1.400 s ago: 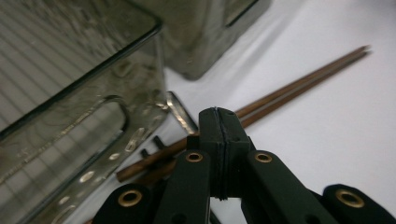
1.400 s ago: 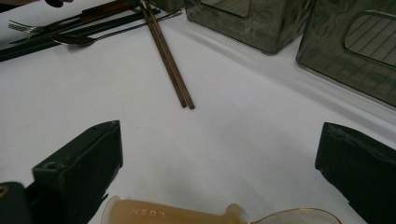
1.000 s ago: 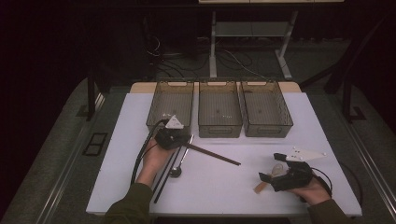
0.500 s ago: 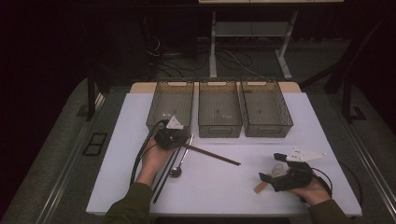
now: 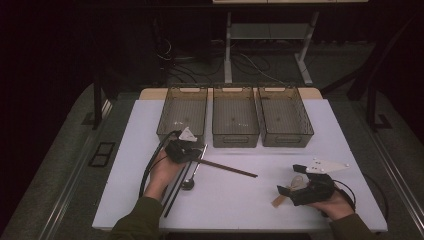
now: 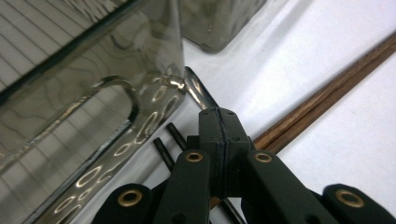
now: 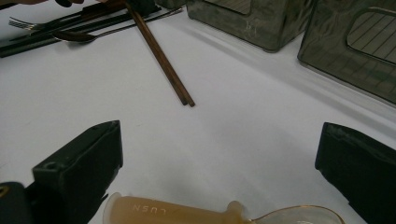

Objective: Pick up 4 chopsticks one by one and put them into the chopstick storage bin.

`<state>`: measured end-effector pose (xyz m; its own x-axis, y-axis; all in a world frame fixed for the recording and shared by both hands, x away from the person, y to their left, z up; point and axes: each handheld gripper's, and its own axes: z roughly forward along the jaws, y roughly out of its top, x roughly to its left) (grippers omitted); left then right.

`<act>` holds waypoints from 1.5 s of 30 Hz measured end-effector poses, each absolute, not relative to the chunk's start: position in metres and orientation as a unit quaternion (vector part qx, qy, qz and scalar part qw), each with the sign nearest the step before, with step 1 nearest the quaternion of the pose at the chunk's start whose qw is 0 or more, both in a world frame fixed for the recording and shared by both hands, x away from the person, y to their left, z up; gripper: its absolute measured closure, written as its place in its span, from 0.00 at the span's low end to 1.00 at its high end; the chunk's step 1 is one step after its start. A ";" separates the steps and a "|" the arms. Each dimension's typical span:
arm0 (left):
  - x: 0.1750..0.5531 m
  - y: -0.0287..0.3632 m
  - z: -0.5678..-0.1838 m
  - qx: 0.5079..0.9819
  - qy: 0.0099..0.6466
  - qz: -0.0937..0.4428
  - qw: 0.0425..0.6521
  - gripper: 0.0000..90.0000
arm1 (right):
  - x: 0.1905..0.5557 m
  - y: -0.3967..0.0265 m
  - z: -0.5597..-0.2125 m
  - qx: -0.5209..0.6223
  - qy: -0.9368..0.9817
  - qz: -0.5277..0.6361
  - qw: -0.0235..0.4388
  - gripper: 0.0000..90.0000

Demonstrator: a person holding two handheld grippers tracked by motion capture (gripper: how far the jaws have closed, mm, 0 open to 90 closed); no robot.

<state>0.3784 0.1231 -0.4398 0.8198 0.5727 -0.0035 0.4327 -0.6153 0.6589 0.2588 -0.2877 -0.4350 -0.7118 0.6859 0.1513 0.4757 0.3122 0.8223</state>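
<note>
My left gripper (image 5: 194,151) rests shut just in front of the left bin (image 5: 170,131), its pads (image 6: 210,128) pressed flat together with nothing visibly between them. Under its tips cross a pair of brown chopsticks (image 5: 230,169) (image 6: 327,95), two black chopsticks (image 5: 175,197) (image 6: 164,148) and a metal spoon (image 5: 188,184) whose handle (image 6: 196,86) runs beneath the jaws. At the front right, my right gripper (image 5: 291,180) (image 7: 219,133) lies open on the white board. A tan plastic spoon (image 5: 277,200) (image 7: 187,210) lies between its jaws, untouched by either pad.
Three smoky see-through bins stand in a row at the back: left, middle (image 5: 235,141) and right (image 5: 305,120). A metal fork (image 7: 28,23) lies with the other cutlery by the left hand. The white board (image 5: 325,125) ends at a dark table surround.
</note>
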 end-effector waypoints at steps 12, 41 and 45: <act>0.367 0.124 -0.438 0.909 0.254 0.096 0.316 0.99 | 0.259 -0.287 -0.435 0.361 0.803 0.461 0.113 0.01; 0.330 0.126 -0.434 0.919 0.227 0.050 0.318 0.99 | 0.258 -0.288 -0.435 0.362 0.802 0.461 0.112 0.01; 0.328 0.127 -0.434 0.919 0.225 0.050 0.319 0.99 | 0.259 -0.288 -0.435 0.362 0.802 0.461 0.112 0.01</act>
